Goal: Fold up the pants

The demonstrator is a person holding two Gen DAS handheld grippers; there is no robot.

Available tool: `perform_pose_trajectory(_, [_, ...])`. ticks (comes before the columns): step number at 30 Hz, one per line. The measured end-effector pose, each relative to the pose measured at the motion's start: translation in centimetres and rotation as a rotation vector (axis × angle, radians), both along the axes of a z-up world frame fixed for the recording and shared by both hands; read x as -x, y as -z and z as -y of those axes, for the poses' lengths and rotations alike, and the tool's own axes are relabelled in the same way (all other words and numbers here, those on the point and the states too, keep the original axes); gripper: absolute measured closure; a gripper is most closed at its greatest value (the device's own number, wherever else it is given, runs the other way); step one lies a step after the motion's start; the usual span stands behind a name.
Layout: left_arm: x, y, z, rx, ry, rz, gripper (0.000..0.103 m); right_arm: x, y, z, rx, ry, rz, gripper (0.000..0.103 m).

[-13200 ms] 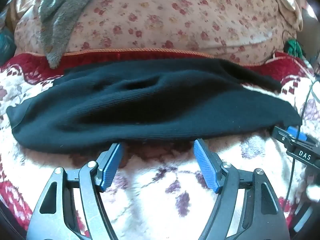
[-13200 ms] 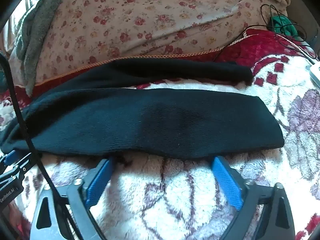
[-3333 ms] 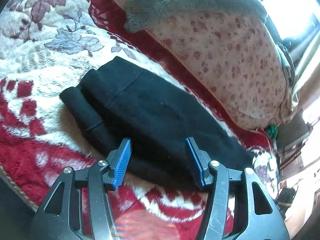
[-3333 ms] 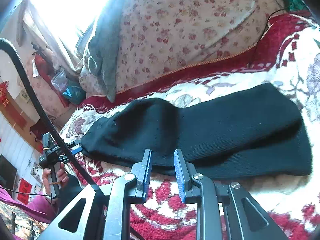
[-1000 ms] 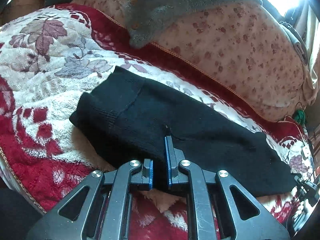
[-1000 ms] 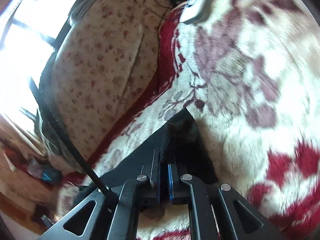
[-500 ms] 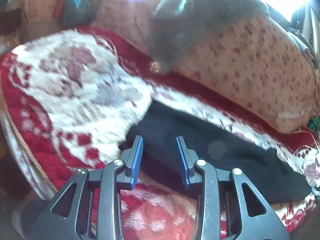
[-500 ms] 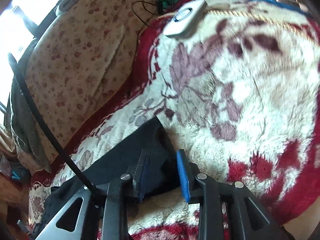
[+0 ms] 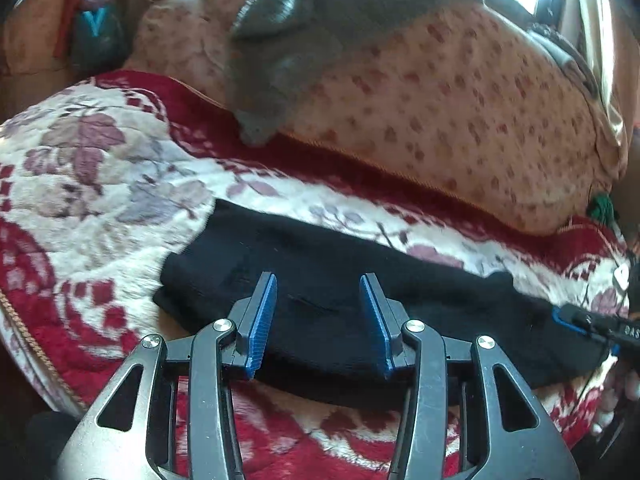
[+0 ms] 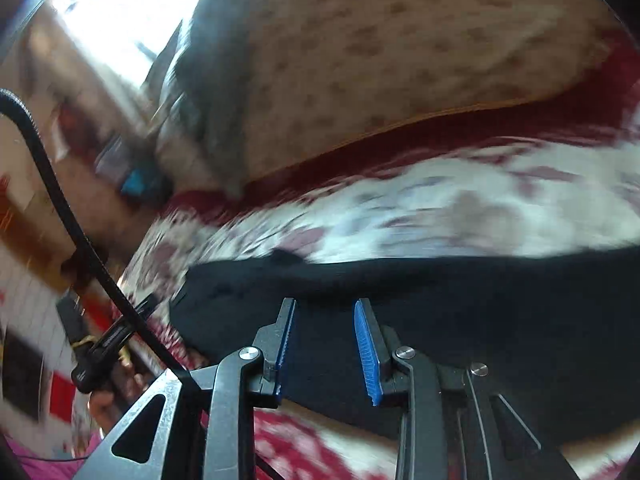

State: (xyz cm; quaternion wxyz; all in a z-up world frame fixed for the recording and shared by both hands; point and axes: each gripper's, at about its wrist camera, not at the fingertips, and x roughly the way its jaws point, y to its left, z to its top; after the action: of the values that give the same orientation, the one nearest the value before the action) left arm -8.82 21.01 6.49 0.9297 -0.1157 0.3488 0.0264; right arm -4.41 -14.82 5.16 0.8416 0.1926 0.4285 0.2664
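Note:
The black pants lie folded lengthwise in a long strip on the red and white floral blanket. My left gripper is open and empty, its blue pads just above the strip near its left end. The pants fill the lower right of the blurred right wrist view. My right gripper is open and empty above the strip. The right gripper's tip also shows at the right edge of the left wrist view, at the strip's right end.
A floral-patterned cushion runs along the back, with a grey cloth draped over it. A green item sits at the far right. A black cable crosses the right wrist view's left side. The blanket's edge drops off at left.
Both grippers have let go of the pants and opened wider. The left one has pulled back slightly; the right one has swung round to look along the strip toward its left end.

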Motion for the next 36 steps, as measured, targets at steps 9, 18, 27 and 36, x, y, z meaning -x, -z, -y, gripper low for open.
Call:
perform_pose_trajectory(9, [-1.7,3.8,-0.1,-0.001,-0.034,-0.087,0.06,-3.5,3.6,-6.6,0.131,-0.063,-0.03,0.075])
perform_pose_trajectory(18, [-1.9,1.6,1.2,0.023,0.021,-0.058,0.06,-2.6,2.8,-1.9,-0.014,0.023,-0.06,0.067])
perform_pose_trajectory(27, [-4.7,-0.9,11.7,0.067,0.413,-0.06,0.04,4.7,1.2,10.7,0.029,0.296,-0.095,0.062])
perform_pose_trajectory(36, [-9.7,0.4,27.0,0.095,0.827,-0.214,0.04,11.7,2.4,21.1,-0.004,0.578,-0.215,0.052])
